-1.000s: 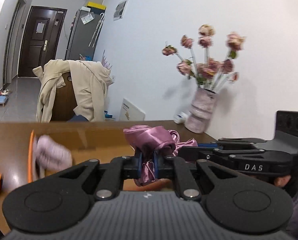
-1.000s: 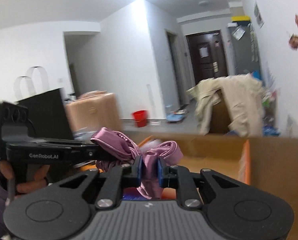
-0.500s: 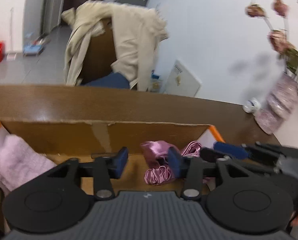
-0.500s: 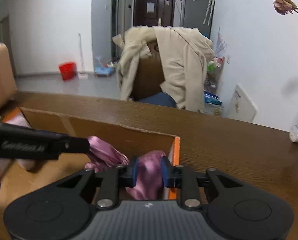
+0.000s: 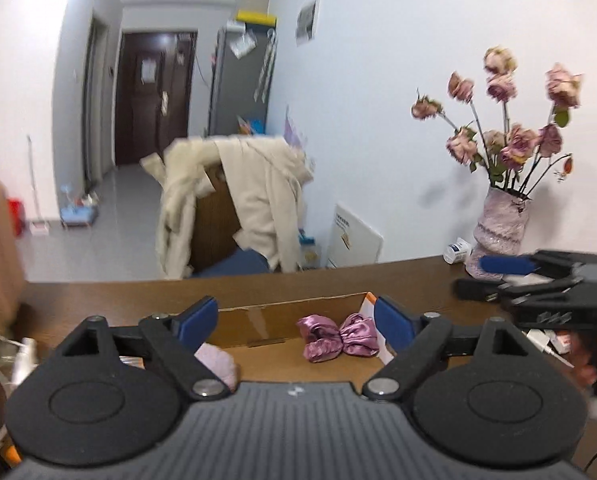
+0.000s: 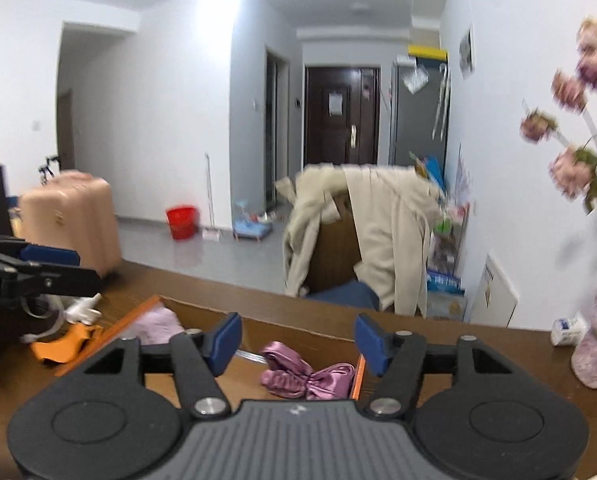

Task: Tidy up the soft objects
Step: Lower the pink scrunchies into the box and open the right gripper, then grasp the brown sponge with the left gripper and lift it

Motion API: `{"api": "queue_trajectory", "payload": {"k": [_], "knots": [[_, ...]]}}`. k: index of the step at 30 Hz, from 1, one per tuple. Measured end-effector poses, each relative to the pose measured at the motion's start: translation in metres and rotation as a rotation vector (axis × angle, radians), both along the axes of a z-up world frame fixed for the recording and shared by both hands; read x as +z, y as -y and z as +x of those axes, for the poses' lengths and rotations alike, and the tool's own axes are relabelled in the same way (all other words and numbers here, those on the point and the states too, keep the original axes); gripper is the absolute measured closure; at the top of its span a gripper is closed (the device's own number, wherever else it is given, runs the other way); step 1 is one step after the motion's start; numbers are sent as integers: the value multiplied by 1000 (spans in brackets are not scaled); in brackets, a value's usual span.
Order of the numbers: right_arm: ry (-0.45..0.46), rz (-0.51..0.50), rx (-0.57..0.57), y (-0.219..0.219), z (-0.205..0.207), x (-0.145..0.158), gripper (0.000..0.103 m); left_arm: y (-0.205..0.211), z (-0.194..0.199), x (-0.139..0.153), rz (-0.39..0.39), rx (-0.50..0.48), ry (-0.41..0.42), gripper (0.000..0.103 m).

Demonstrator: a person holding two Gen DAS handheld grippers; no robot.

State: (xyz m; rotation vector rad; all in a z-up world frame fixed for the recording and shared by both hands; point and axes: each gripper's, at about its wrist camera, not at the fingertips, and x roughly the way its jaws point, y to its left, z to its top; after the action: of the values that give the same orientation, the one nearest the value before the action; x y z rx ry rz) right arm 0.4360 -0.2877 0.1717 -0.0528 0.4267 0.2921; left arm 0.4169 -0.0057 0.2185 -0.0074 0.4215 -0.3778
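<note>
A shiny pink satin cloth [image 5: 337,341] [image 6: 306,376] lies bunched at the right end of an open cardboard box [image 5: 282,312] [image 6: 298,332] on the brown table. A fluffy pale pink item [image 5: 217,363] [image 6: 158,324] rests at the box's left end. My left gripper [image 5: 296,322] hovers above the box, its jaws opening wide and nothing between them. My right gripper [image 6: 298,340] is also above the box, its jaws opening, the cloth lying free below them. Each gripper shows at the edge of the other's view [image 5: 538,280] [image 6: 30,272].
A pink vase of dried roses [image 5: 500,232] [image 6: 596,344] and a small white bottle [image 5: 457,249] stand on the table at the right. An orange cloth [image 6: 68,342] and a white cable lie left of the box. A chair with a beige coat [image 5: 254,208] stands behind the table.
Both grippers went from shut on the satin cloth, held in the air, to open. The cloth now lies in the box and both grippers have lifted away.
</note>
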Motion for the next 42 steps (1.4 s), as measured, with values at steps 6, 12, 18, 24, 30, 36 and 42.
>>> {"api": "queue_trajectory", "payload": {"k": [6, 12, 18, 24, 30, 36, 42], "knots": [[78, 11, 30, -8, -83, 17, 27, -29, -86, -2, -16, 45, 83, 12], [141, 18, 88, -31, -174, -8, 19, -57, -169, -47, -7, 80, 98, 6], [-17, 90, 129, -54, -225, -71, 15, -75, -215, -128, -144, 166, -92, 5], [-115, 92, 148, -74, -243, -101, 17, -68, -205, -149, -55, 191, -148, 6], [-62, 69, 85, -82, -221, -105, 26, -45, -183, -161, -266, 55, -243, 26], [-137, 104, 55, -81, -167, -114, 55, -20, -148, -183, -416, -11, -382, 52], [-225, 185, 60, -65, -161, -124, 71, -42, -140, -191, -549, 4, -421, 63]]}}
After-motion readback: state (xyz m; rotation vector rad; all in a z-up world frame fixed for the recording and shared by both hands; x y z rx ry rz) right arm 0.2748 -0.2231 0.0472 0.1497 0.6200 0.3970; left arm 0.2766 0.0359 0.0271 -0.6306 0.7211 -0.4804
